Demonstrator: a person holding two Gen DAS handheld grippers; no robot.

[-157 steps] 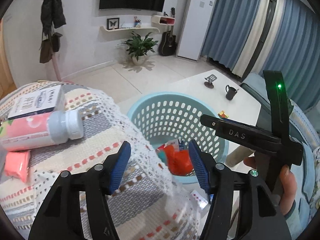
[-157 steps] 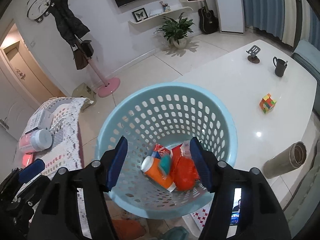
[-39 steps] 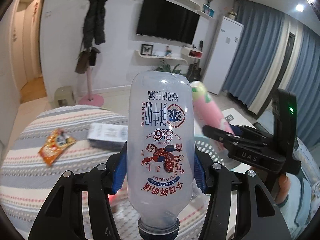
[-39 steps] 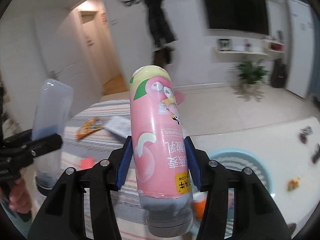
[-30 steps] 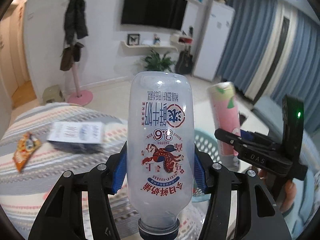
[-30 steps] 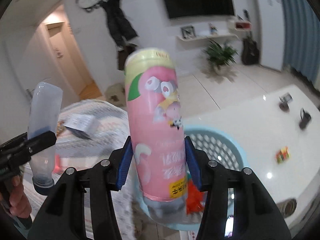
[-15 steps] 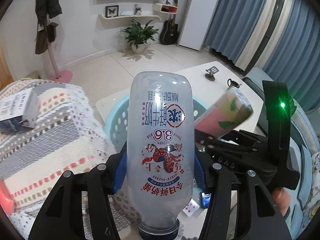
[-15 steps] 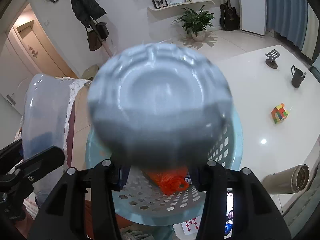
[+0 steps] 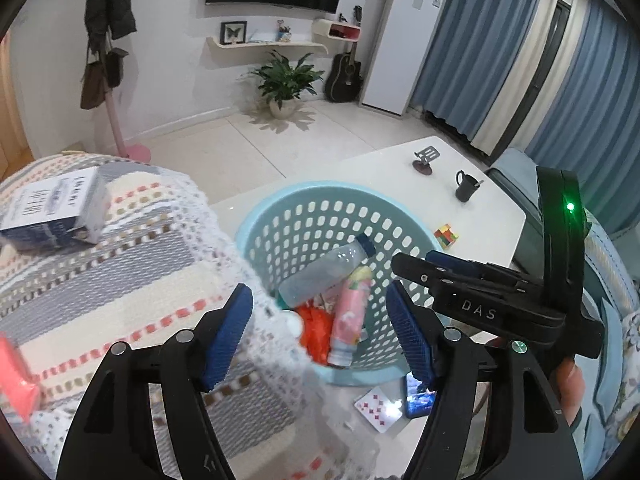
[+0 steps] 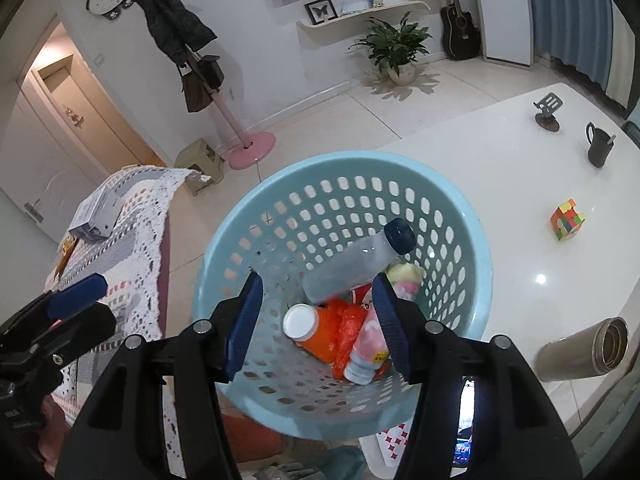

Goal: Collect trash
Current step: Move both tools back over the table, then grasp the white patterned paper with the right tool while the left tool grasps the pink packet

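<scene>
With both tongs held over the light-blue basket [image 10: 476,240], neither has anything between its pads: the left tongs [image 9: 322,338] stand wide apart, and the right tongs [image 10: 320,322] likewise gape with only basket interior between them. Basket sits at the near edge of the white table [image 10: 500,168], beside a surface covered by a striped crocheted cloth [image 9: 120,280]. Inside the basket: clear bottle with dark blue cap [image 10: 356,266], lying tilted, cap up toward the far wall; pink bottle [image 9: 352,316], leaning with its cap down, touching the clear one; orange bottle with white cap [image 10: 308,328]; orange plastic bag [image 10: 348,334] between the orange and pink bottles. On the cloth: a white-and-blue box [image 9: 54,210]. On the table: cube puzzle [image 10: 566,220], black mug [image 10: 600,146], metal flask [image 10: 588,350].
</scene>
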